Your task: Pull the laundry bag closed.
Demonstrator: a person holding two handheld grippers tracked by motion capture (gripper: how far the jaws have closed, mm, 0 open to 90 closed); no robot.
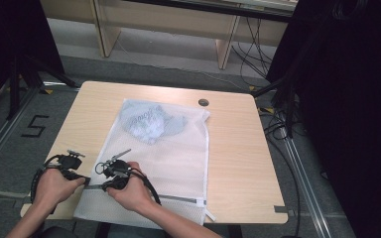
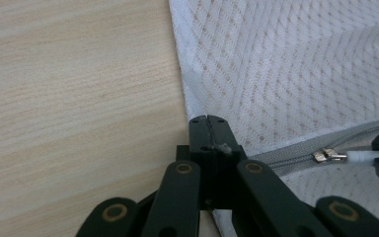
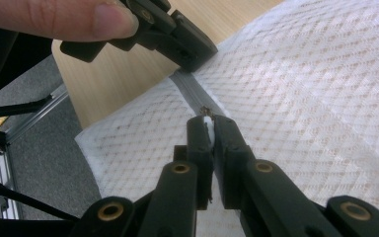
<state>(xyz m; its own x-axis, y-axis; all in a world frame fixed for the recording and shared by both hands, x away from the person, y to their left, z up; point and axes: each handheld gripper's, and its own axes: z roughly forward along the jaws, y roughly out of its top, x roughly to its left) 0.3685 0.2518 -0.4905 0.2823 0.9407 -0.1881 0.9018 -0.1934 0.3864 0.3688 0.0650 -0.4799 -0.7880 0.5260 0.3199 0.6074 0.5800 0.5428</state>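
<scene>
On the wooden desk (image 1: pixel 238 148) lies a white mesh laundry bag (image 1: pixel 178 153), a grey-blue garment (image 1: pixel 151 123) bunched inside its far end. At the bag's near edge runs a grey zipper (image 2: pixel 296 153). The left gripper (image 2: pixel 208 123) has its fingers pressed together on the bag's corner at the zipper's end. The right gripper (image 3: pixel 208 122) has its fingers nearly closed, pinching the white zipper pull (image 3: pixel 208 124) just beside the left gripper.

On the one bench (image 1: pixel 238 148) lay one white mesh bag (image 1: pixel 178 153) with one bluish garment (image 1: pixel 151 123) inside, one grey zipper (image 1: pixel 178 198), and two hand-held grippers, left (image 1: pixel 85 181) and right (image 1: pixel 105 186).
</scene>
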